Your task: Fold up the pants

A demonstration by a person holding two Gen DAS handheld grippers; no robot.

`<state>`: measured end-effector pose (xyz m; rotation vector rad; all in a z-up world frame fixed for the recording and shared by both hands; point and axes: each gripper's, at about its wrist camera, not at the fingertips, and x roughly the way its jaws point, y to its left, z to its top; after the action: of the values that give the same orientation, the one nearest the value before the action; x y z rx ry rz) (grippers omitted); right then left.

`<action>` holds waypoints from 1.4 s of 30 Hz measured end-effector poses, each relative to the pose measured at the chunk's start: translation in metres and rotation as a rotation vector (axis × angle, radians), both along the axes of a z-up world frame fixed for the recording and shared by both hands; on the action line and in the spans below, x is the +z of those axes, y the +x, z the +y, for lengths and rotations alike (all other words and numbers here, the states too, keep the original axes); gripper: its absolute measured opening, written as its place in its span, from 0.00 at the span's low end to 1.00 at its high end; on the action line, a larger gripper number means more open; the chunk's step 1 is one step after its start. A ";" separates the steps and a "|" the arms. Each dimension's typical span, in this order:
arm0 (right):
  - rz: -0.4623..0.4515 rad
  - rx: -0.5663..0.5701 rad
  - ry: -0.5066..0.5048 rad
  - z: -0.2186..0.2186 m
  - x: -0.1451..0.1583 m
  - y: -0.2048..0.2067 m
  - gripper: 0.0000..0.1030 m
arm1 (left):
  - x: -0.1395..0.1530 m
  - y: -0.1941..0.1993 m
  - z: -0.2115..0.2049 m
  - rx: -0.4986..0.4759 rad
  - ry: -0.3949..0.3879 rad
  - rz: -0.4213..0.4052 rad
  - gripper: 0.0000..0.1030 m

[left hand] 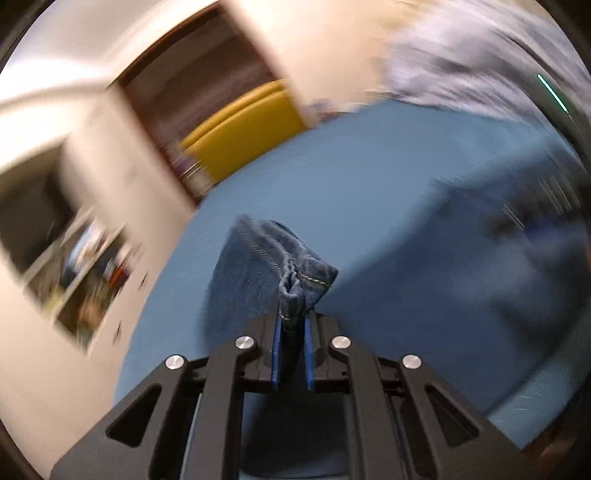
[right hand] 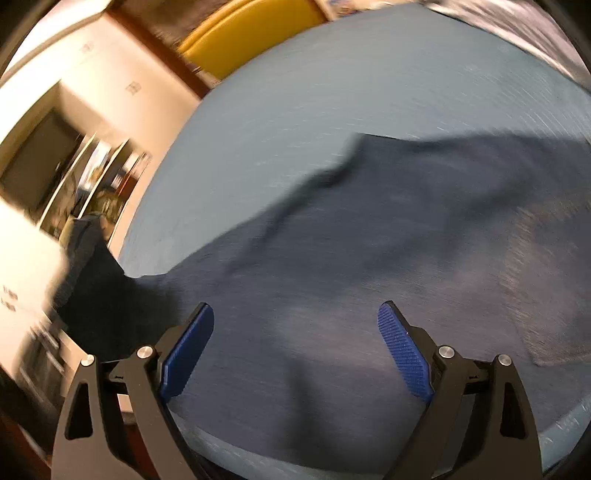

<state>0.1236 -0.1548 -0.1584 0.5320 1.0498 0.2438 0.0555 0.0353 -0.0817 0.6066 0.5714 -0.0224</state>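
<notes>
L gripper (left hand: pixel 293 314) clamped tight on hem corner of dark blue denim pants (right hand: pixel 332 258), lifted above blue tabletop (right hand: pixel 295 92); rest lies spread on it. R gripper (right hand: pixel 295 332) wide open, empty, over pants. Risk: thin pinch slips, fold lands crooked.

A flat blue fabric-covered work surface (right hand: pixel 332 92) fills most of both views. Beyond its far edge, at 12 o'clock, stands a mustard-yellow upholstered seat (right hand: pixel 251 33) against dark brown wood trim (left hand: pixel 192 74). At 9 o'clock, a cream-coloured wall (right hand: pixel 122 66) carries a dark rectangular recess (right hand: pixel 40 162) and blurred open shelving (left hand: pixel 85 273). Lighting is warm and indoor. Motion blur obscures finer detail.
</notes>
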 end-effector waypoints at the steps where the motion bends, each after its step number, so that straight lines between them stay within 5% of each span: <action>1: 0.025 -0.015 0.022 -0.013 -0.009 -0.003 0.85 | -0.028 -0.006 -0.023 -0.031 0.053 0.006 0.12; 5: 0.064 -0.015 0.074 -0.035 -0.023 -0.006 0.85 | -0.110 -0.020 -0.069 -0.060 0.206 0.043 0.23; 10: 0.068 0.011 0.152 -0.042 -0.025 -0.003 0.85 | -0.106 -0.012 -0.065 -0.008 0.237 -0.025 0.55; 12: 0.073 0.035 0.175 -0.035 -0.023 0.001 0.85 | -0.107 -0.004 -0.066 -0.040 0.245 0.000 0.51; 17: 0.113 0.122 0.219 -0.005 -0.016 0.017 0.85 | -0.122 -0.010 -0.081 -0.116 0.299 0.039 0.18; 19: 0.141 0.134 0.244 0.006 -0.014 0.022 0.85 | -0.113 -0.008 -0.074 -0.087 0.247 0.031 0.11; 22: 0.183 0.169 0.315 0.013 -0.015 0.030 0.85 | -0.080 -0.012 -0.050 -0.053 0.058 0.007 0.10; 24: 0.242 0.201 0.437 0.021 -0.026 0.032 0.86 | -0.057 -0.014 -0.028 -0.037 -0.088 0.010 0.10; 27: 0.319 0.231 0.607 0.040 -0.038 0.041 0.85 | -0.029 -0.019 -0.002 -0.018 -0.209 -0.002 0.10; 30: 0.364 0.269 0.708 0.069 -0.048 0.047 0.85 | -0.022 -0.018 0.005 -0.019 -0.216 -0.005 0.10; 35: 0.348 0.268 0.712 0.086 -0.046 0.056 0.85 | -0.025 -0.032 -0.001 -0.040 -0.189 0.006 0.10; 37: 0.297 0.278 0.622 0.088 -0.038 0.063 0.78 | -0.029 -0.038 -0.008 -0.066 -0.147 0.007 0.10; 41: 0.213 0.324 0.385 0.097 -0.026 0.073 0.15 | -0.044 -0.042 -0.031 -0.113 -0.037 0.016 0.10; 42: 0.182 0.339 0.332 0.095 -0.021 0.072 0.14 | -0.050 -0.042 -0.039 -0.118 -0.010 0.018 0.10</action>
<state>0.1960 -0.0598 -0.1791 0.6811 1.2855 0.6875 0.0139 -0.0039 -0.1314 0.6307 0.5522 -0.1418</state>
